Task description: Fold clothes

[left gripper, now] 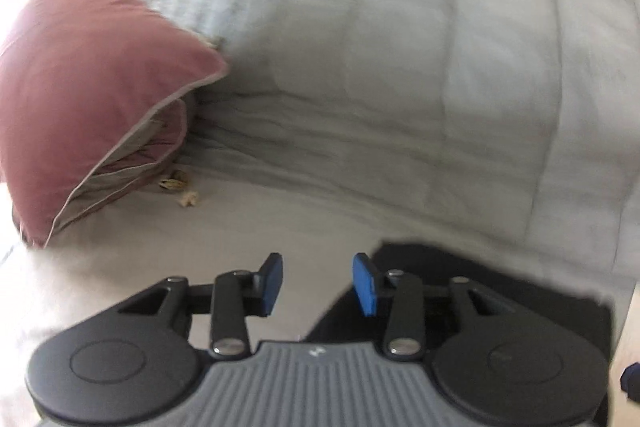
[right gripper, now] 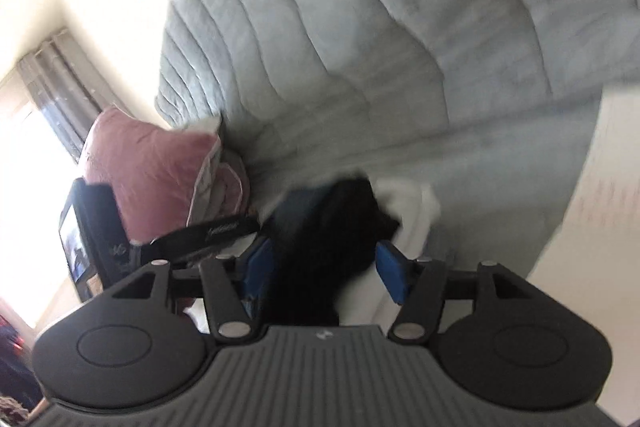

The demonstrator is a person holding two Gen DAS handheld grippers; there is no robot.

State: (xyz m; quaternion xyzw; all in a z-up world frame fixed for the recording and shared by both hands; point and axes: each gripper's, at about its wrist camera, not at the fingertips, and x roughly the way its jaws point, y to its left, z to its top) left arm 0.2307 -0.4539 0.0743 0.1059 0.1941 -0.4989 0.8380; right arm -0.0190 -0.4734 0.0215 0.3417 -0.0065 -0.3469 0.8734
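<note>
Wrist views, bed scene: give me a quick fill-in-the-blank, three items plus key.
1. The pillow leaning against the pale quilt is ____ in colour.
2. The pads on both grippers' fingers are ____.
3. The garment lying between the right gripper's open jaws is ____.

Missing words: pink; blue; black

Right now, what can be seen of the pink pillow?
The pink pillow is soft, dusty-rose fabric edged in pale piping, with a grey-beige underside showing. It sits tilted, leaning against the pale grey-green quilted backrest, lower edge on the light sheet. More pink-trimmed fabric is tucked beneath it. No claw touches it.
</note>
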